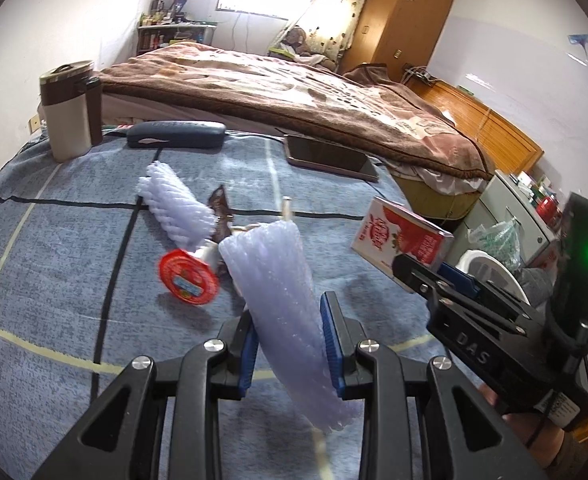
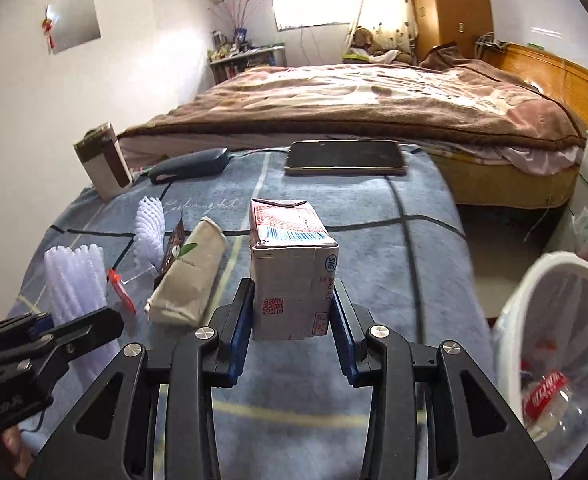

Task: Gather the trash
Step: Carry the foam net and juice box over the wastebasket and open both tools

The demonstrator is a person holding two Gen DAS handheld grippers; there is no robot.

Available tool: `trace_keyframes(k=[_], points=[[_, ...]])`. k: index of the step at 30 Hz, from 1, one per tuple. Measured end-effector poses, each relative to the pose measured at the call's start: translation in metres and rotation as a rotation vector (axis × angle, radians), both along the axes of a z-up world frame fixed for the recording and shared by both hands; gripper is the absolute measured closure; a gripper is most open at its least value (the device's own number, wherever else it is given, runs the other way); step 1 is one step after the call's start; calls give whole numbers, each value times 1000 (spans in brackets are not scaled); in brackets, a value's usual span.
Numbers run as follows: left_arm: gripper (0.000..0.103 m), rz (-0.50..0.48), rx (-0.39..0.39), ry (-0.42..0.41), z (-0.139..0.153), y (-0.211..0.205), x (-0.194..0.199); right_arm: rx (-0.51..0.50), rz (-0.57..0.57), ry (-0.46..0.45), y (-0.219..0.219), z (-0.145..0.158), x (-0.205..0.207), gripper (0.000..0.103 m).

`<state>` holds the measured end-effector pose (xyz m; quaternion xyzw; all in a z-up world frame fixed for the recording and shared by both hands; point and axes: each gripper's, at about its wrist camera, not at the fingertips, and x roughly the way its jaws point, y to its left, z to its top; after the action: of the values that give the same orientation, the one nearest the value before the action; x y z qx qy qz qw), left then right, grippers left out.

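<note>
My left gripper (image 1: 290, 340) is shut on a pale purple foam net sleeve (image 1: 282, 292) and holds it above the blue cloth-covered table (image 1: 54, 280). My right gripper (image 2: 292, 320) is shut on a red-and-white drink carton (image 2: 290, 264), also lifted; the carton shows at the right in the left wrist view (image 1: 401, 236). On the table lie a second foam net (image 1: 174, 200), a brown wrapper (image 1: 220, 208), a red round lid (image 1: 188, 278) and a beige pouch (image 2: 190, 276). A white bin (image 2: 549, 320) holding a plastic bottle (image 2: 549, 400) stands at the right.
A brown-and-cream mug (image 1: 70, 112), a dark glasses case (image 1: 176, 134) and a phone (image 1: 329, 158) sit at the table's far edge. A bed with a brown blanket (image 1: 294, 88) lies beyond. A white cabinet (image 1: 509, 216) and a plastic bag stand at the right.
</note>
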<state>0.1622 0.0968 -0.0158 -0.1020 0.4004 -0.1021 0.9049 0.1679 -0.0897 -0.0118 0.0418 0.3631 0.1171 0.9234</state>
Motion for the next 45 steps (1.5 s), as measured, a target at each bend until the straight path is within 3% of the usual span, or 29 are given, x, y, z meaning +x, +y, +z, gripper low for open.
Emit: trace_keyframes(k=[13,26,35,45], points=[[72,-115,29,-44,20,-63,-9,15,-116,-45,-66,15,-43,64],[72,-300,39,-82,34,-162,-11,-22,-262,-69,-138,23,-69,64],[72,-405,42,-76,33,-230,-8,-45,-355,-41,-181,16,-74,64],[72,-458,45,-41,22,-273,2,-86,-398,16,-206,2,-72,64]])
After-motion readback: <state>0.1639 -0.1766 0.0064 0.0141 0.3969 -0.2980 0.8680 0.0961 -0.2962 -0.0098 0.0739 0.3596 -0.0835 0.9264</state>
